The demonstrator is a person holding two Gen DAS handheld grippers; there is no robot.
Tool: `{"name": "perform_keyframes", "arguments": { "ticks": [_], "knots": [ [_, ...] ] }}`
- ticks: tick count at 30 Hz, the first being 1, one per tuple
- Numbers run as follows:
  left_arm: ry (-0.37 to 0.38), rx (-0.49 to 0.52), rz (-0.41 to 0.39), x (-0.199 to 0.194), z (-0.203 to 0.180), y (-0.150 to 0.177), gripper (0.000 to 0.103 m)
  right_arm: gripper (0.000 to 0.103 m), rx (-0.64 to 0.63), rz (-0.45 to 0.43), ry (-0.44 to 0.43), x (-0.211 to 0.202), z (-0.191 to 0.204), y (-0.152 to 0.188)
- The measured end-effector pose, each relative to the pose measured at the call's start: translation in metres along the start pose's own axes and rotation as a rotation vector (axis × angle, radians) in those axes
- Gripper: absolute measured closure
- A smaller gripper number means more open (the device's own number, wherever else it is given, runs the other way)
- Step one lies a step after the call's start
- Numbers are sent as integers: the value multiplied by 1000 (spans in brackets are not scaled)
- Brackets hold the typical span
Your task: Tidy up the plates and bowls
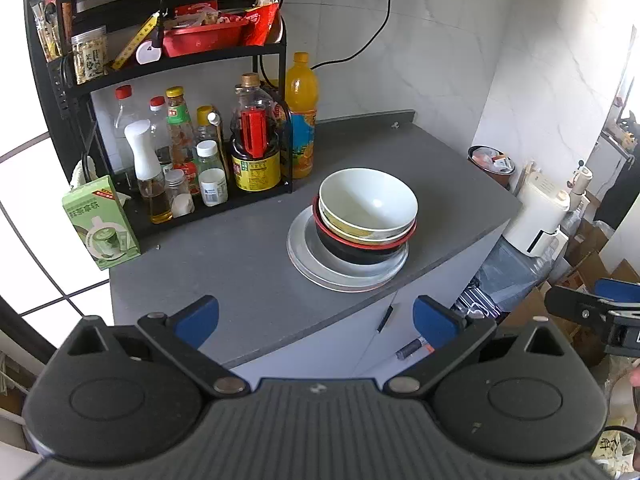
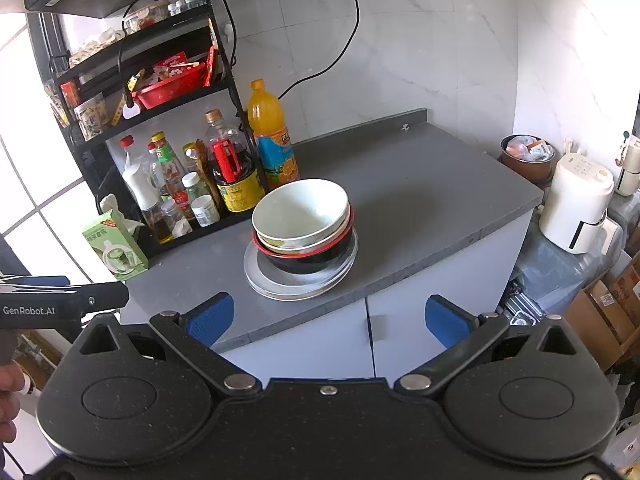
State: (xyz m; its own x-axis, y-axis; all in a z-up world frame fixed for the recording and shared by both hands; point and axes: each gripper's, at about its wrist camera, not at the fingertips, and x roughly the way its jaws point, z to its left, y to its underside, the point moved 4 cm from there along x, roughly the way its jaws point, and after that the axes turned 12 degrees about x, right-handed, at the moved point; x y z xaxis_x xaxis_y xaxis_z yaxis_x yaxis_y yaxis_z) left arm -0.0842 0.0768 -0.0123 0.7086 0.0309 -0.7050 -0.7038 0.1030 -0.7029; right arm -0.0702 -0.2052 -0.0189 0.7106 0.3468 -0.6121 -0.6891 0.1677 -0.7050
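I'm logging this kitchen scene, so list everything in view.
Bowls: three nested; cream on top, a yellowish one under it, black with red rim at the bottom; on the plates.
Plates: stacked, white, exact count unclear; worktop centre.
Worktop: one, grey.
Rack: one, black, left rear; sauce bottles below, red basket above.
Juice bottle: one, orange, beside the rack.
Carton: one, green, left edge.
Appliance: one, white, right of the worktop.
Left tool: open, empty.
Right tool: open, empty.
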Motion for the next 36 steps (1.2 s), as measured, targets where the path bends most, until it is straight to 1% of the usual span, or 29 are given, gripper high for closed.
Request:
{"name": "perform_keyframes", "arguments": {
  "ticks": [23, 36],
  "knots": [
    [6, 17, 6, 4, -1, -1, 1, 0, -2, -6, 5, 0, -1, -2],
    [6, 7, 8, 8, 3, -3, 1, 0, -2, -14, 13, 5, -2, -6]
  ]
}}
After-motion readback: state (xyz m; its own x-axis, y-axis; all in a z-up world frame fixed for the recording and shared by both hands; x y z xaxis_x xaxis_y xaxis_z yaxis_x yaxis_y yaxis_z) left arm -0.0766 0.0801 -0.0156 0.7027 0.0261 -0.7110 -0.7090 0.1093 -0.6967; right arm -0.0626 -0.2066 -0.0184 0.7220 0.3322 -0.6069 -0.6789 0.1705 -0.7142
